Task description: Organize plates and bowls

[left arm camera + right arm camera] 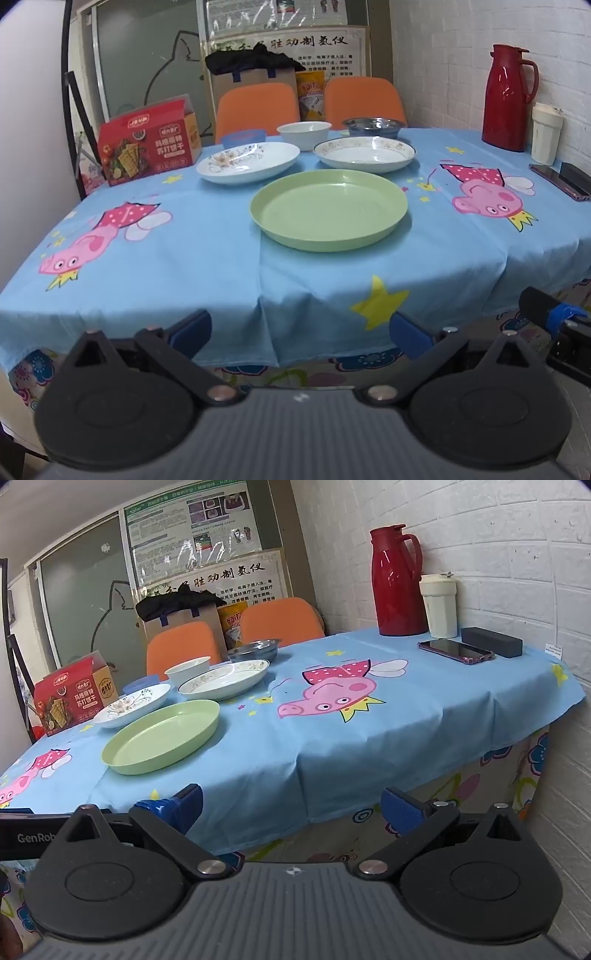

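Here both grippers are hovering off the near edge of the bench [221, 266], jaws spread wide and holding nothing: the left gripper [301, 332] is facing the middle, the right gripper [291, 810] is sitting further toward the right corner. A green plate [328, 210] is lying nearest the front edge. Just behind it two white plates are sitting side by side, a flowered plate [248, 161] on the left and a gold-rimmed plate [364, 154] on the right. Along the far edge a blue bowl [243, 137], a white bowl [304, 133] and a steel bowl [373, 126] are standing in a row. A red jug [397, 581], a cream cup [439, 605] and a phone [455, 650] are occupying the far right corner; a red box [147, 142] is standing at the left edge.
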Demonstrator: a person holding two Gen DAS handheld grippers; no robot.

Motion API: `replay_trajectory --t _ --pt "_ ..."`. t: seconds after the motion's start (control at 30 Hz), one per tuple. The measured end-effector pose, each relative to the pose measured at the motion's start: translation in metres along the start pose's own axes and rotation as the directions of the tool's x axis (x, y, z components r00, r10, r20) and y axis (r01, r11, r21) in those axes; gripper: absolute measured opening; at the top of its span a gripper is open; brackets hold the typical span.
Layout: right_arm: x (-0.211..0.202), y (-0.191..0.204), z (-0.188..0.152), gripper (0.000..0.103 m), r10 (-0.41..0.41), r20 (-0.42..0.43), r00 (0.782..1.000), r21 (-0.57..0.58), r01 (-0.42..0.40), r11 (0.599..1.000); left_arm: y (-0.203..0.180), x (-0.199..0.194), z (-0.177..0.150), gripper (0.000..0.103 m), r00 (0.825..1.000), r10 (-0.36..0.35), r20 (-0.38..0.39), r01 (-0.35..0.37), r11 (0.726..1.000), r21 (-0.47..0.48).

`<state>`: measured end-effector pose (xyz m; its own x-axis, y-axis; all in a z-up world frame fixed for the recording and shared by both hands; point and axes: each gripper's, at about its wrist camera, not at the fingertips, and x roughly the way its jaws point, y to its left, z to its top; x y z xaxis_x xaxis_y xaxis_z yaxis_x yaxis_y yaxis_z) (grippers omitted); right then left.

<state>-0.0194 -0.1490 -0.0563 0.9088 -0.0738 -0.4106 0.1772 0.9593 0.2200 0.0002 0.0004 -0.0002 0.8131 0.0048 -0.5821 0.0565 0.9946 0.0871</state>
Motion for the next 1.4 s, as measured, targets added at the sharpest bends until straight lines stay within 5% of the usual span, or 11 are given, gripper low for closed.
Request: replay_trajectory --t 1.4 --pt "0.0011 0.0053 -0.0044 0.091 0.008 -0.004 1.0 -0.01 -0.008 1.0 0.0057 0.0008 -0.0007 0.102 1.0 0.008 -0.007 -0.008 1.0 -0.015"
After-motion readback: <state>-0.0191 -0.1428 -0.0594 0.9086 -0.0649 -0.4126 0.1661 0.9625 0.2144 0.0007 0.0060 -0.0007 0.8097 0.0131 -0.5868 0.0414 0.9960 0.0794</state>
